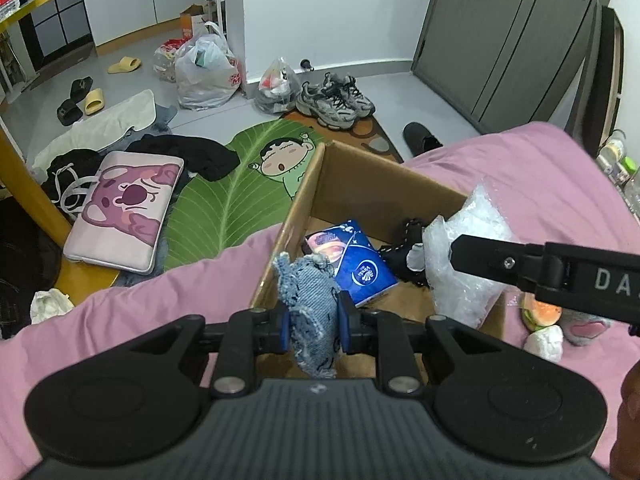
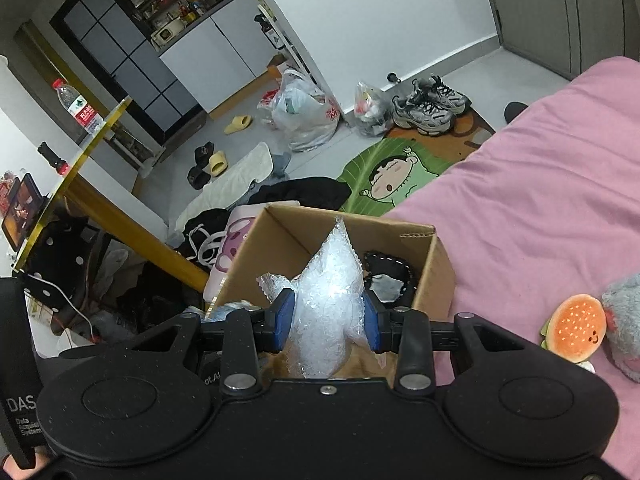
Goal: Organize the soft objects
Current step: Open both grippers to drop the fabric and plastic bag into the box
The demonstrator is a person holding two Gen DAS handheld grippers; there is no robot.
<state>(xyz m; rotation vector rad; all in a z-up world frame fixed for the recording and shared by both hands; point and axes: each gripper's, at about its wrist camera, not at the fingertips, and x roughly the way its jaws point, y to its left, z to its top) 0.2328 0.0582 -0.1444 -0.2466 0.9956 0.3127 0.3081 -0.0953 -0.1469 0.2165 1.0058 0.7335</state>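
Denim scrap [image 1: 314, 312] sits pinched between the blue pads [image 1: 285, 330] of the left gripper [image 1: 313, 326], hanging over the near edge of the cardboard box [image 1: 360, 184]. Its long axis runs roughly up-down in left wrist view: frayed top pokes up above the pads, lower end drops behind the gripper body, so bottom edge is partly hidden.

Bubble wrap [image 2: 328, 300] is clamped in the right gripper [image 2: 330, 320], pads pressing both sides. Wrap stands upright, narrow tip pointing up and away over the box opening, wider bunch down by the pads; its lowest part is cut off by the gripper housing. In left view the same wrap leans on the box's right wall, w/ the right gripper's black arm crossing in front.

Inside box: blue packet [image 1: 356, 264] lying flat, label too small to read, and a black item w/ light stitching [image 2: 386, 276], only partly seen, can't tell what it is.

Box rests on pink bedding [image 2: 520, 200]. Burger plush [image 2: 576, 328] and grey fluffy toy [image 2: 624, 328] lie on bedding just right of the box, grey one cut off at frame edge.
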